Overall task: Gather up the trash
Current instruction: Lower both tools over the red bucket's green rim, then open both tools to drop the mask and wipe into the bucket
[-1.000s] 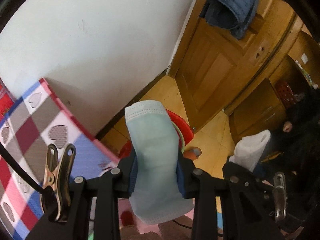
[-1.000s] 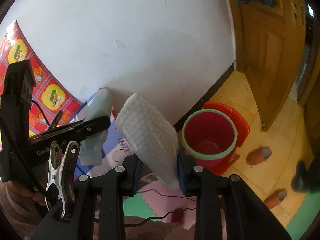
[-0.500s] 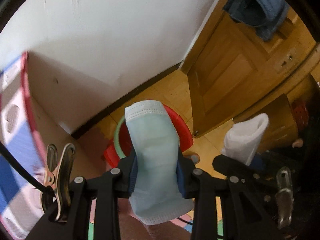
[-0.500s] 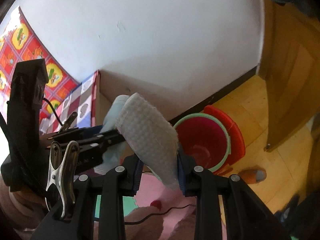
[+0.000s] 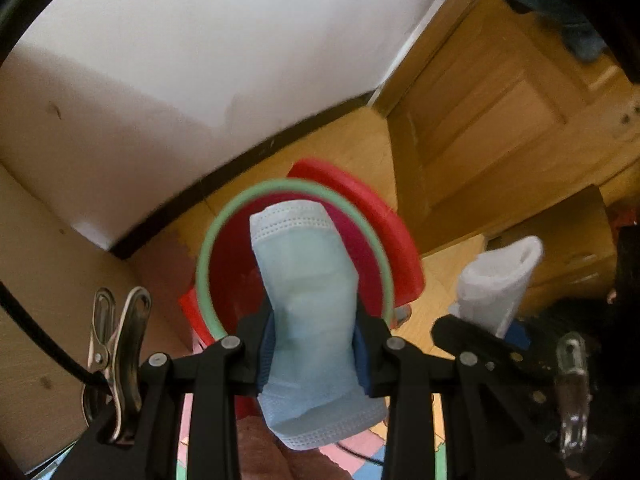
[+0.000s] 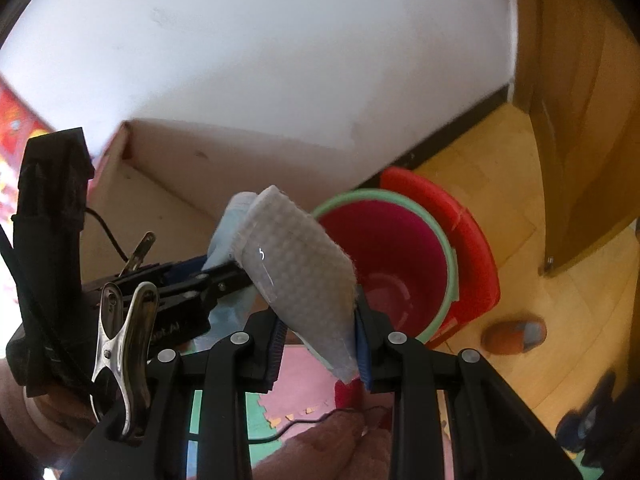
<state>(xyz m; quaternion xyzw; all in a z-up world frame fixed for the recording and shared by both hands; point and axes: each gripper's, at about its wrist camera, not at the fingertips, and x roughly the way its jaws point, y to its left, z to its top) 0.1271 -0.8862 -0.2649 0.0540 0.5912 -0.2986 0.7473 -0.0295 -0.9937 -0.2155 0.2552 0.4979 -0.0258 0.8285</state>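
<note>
White wall [image 5: 200, 40], wooden door [image 5: 500, 120], wood floor [image 6: 500, 152]

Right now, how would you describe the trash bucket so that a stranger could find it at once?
Look where the white wall meets the wooden floor, beside the wooden door. There stands a round red bucket, open at the top, with a red lid tilted behind it. Its pale green rim sets it apart.
</note>
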